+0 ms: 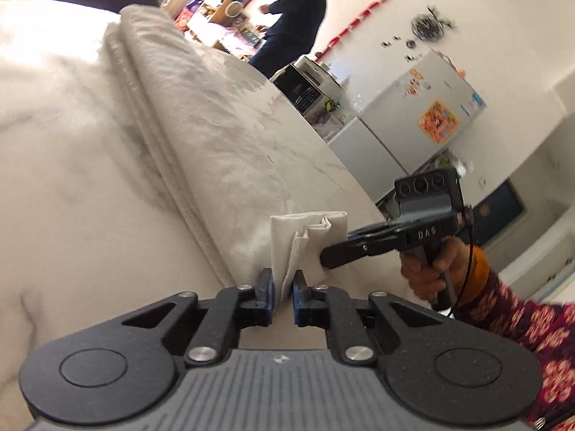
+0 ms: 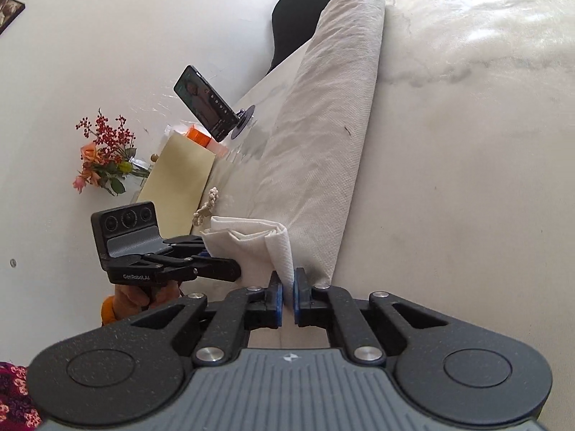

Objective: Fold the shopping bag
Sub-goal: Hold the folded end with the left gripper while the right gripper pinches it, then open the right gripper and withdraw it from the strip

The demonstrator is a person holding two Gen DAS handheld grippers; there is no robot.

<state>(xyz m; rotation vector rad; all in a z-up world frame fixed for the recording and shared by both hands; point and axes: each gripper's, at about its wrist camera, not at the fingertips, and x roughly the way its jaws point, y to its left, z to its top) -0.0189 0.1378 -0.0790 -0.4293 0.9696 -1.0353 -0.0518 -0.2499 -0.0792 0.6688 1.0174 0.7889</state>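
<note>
The off-white fabric shopping bag (image 1: 172,107) lies folded into a long narrow strip on the marble table (image 1: 54,143). It also shows in the right wrist view (image 2: 323,143). My left gripper (image 1: 283,283) is shut on the bag's near end, lifted off the table (image 1: 305,237). My right gripper (image 2: 288,287) is shut on the same lifted end (image 2: 258,240) from the other side. Each gripper shows in the other's view: the right one (image 1: 325,256) and the left one (image 2: 233,269), both touching the folded end.
A phone on a stand (image 2: 208,107), a yellow envelope (image 2: 179,183), a vase of flowers (image 2: 104,154) and a rope piece (image 2: 206,206) sit at the table's far side. A man (image 1: 291,18), a fridge (image 1: 413,115) and a black chair back (image 2: 294,10) lie beyond.
</note>
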